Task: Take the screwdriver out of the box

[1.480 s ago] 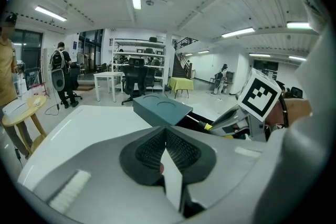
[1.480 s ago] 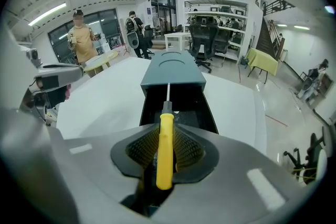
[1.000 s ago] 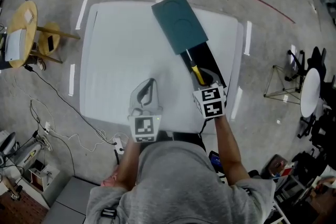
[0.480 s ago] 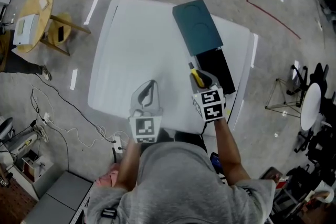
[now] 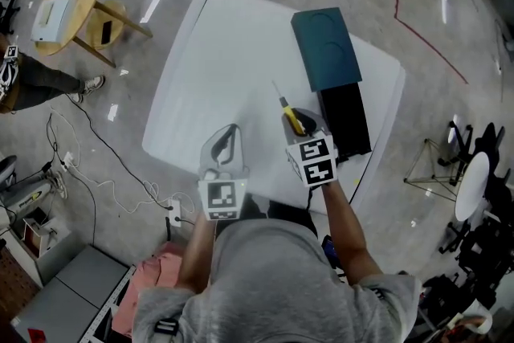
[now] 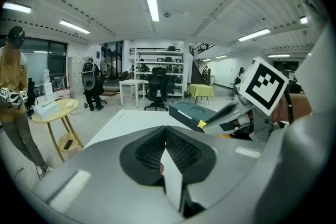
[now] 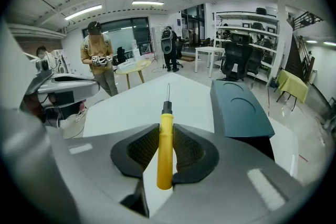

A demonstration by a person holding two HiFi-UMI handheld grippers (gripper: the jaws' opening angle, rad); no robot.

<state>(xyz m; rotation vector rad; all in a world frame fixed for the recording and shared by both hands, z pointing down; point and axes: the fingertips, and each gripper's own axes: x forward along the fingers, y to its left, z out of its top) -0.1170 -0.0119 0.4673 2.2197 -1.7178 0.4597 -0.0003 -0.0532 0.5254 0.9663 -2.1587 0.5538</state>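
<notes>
Right tool (image 7: 166,135) clamps a yellow-handled screwdriver (image 7: 165,157) over the white tabletop (image 5: 229,52) beside a teal-lidded black box (image 5: 328,51); left tool (image 6: 166,139) closed, empty.

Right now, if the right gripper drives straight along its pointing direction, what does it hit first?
Probably the bare white table: the right gripper tilts down at it, and the tip of the clamped screwdriver would touch before the jaws. The teal box lid sits right of that line.
</notes>
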